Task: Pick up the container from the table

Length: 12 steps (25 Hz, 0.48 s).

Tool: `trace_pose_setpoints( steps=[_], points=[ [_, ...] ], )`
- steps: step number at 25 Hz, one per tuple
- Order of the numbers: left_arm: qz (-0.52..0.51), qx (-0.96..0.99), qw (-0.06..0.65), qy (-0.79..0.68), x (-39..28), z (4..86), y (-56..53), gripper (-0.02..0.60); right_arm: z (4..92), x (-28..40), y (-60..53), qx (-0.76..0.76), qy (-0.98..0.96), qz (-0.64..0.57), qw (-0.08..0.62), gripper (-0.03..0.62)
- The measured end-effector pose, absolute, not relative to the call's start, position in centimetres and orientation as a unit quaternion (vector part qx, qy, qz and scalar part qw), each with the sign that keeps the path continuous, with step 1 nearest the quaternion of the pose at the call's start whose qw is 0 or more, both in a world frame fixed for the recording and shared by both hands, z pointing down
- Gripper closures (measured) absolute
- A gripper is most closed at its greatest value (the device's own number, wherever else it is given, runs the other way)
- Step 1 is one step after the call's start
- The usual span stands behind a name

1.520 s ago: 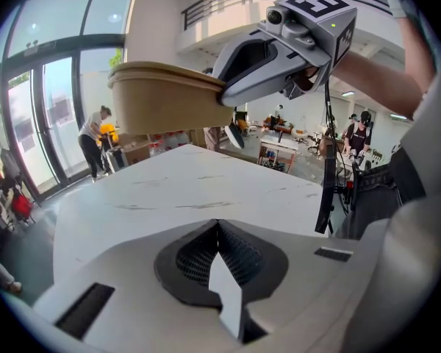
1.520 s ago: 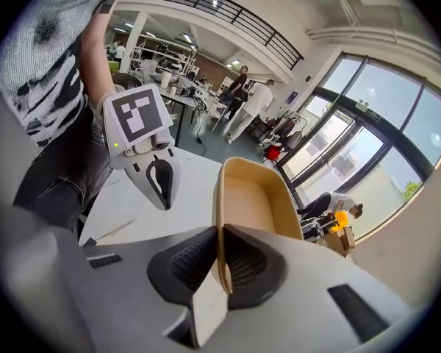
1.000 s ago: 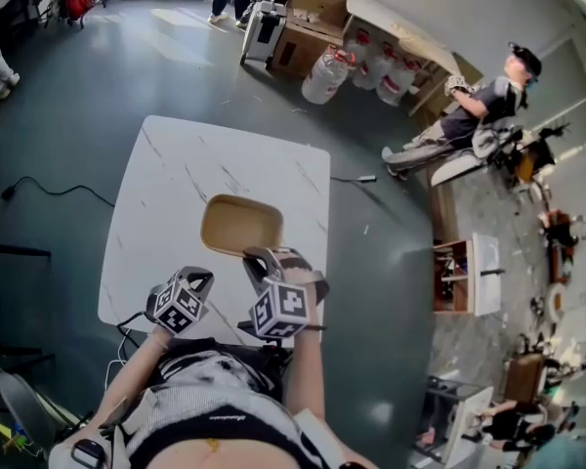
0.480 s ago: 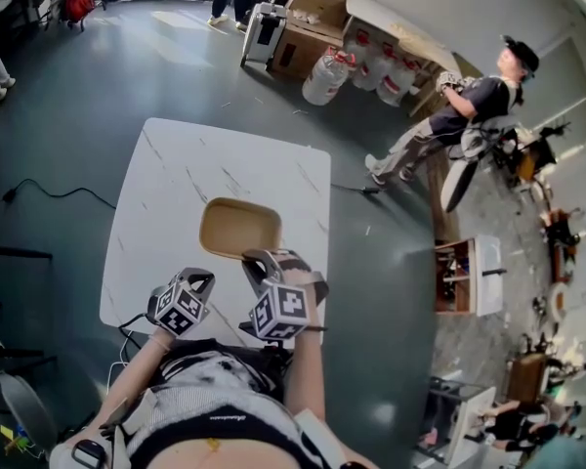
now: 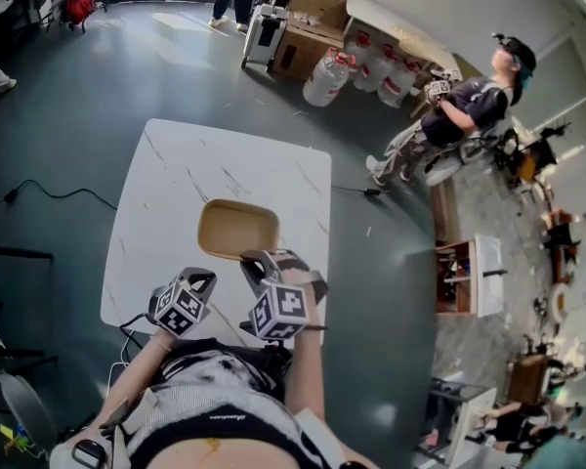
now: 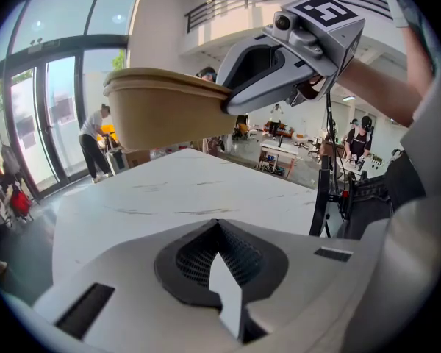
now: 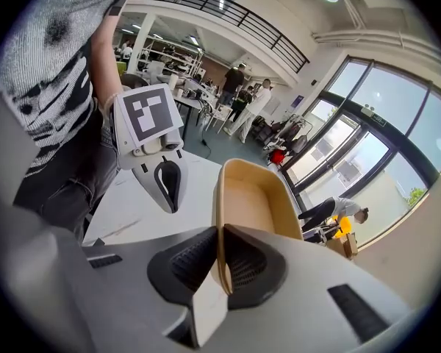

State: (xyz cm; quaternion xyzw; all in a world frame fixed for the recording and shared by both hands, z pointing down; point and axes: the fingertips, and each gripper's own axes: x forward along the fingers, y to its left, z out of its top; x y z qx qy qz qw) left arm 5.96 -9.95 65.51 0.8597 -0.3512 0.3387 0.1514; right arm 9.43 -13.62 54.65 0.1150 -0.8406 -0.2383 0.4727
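The right gripper (image 7: 220, 252) has its jaws pressed onto the near wall of a tan, rounded-rectangular paper container (image 7: 253, 197), one jaw inside the rim and one outside. The pinched strip of rim is hidden between the pads. In the left gripper view the container's underside shows clear of the white marble table (image 6: 206, 193), held level in the air. Its far end is cut off behind the right gripper's shell there. In the head view the container hangs over the middle of the table, and its near edge disappears under the right gripper's fingers. The left gripper (image 6: 219, 230) has its jaws brought together with nothing between them. It hovers just beside the right one, over the table's near part. The marker cubes cover both of the person's hands, and the table's near edge is lost behind the grippers and the person's torso. Beyond the table, water jugs (image 5: 327, 74) and cardboard boxes (image 5: 303, 37) stand on the grey floor, too small to show detail.
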Motion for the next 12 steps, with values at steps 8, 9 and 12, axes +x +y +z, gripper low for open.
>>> trace_pose_setpoints(
  steps=[8,9,12],
  points=[
    [0.334,0.861,0.154,-0.352,5.79,65.05,-9.77,0.581,54.33,9.37,-13.46,0.114,-0.839,-0.240,0.476,0.560],
    [0.334,0.861,0.154,-0.351,5.79,65.10,-9.69,0.581,54.36,9.40,-13.46,0.114,-0.838,-0.240,0.477,0.560],
    [0.334,0.861,0.155,-0.351,5.89,65.16,-9.58,0.581,54.59,9.60,-13.51,0.114,-0.834,-0.241,0.482,0.560]
  ],
)
